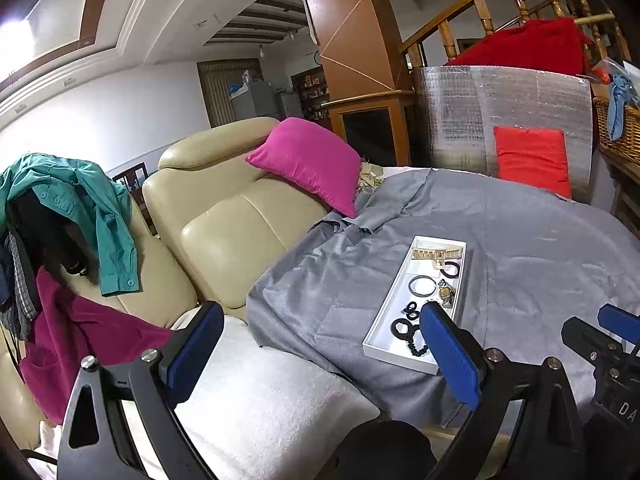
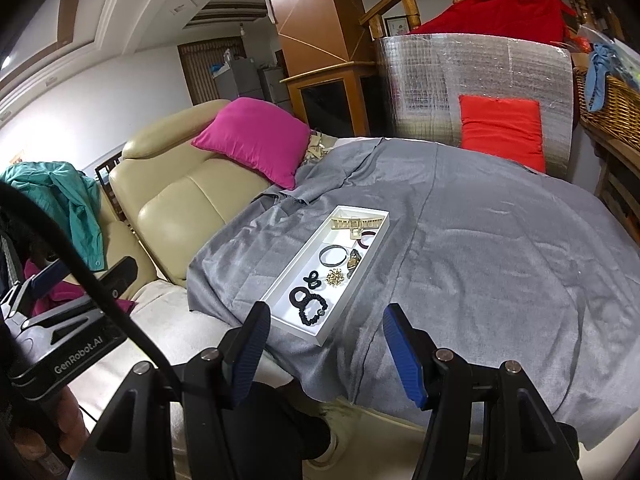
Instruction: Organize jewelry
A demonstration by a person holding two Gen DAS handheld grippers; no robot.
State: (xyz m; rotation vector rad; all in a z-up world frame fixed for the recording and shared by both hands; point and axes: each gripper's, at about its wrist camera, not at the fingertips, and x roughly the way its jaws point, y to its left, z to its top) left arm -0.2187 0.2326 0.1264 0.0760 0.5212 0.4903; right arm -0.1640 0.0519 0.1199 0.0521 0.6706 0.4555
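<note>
A white tray [image 2: 290,326] lies on a grey cloth [image 2: 460,260] spread over the sofa. In it are a gold claw clip [image 2: 354,226], a grey bangle [image 2: 333,255], a watch [image 2: 354,260], a gold brooch [image 2: 334,279] and black hair ties [image 2: 310,300]. My right gripper [image 2: 326,344] hovers open just short of the tray's near end, nothing between its fingers. In the left wrist view the tray [image 1: 400,360] lies by the right finger of my left gripper [image 1: 324,344], which is open and empty over a white towel. The bangle [image 1: 422,285] and the clip [image 1: 436,254] show there too.
A beige leather sofa [image 1: 224,236] carries a pink pillow [image 1: 308,164]. A red cushion [image 2: 502,130] leans on a silver foil panel behind. Teal and magenta clothes [image 1: 80,208] hang at the left. A wicker basket [image 2: 612,104] stands at the right.
</note>
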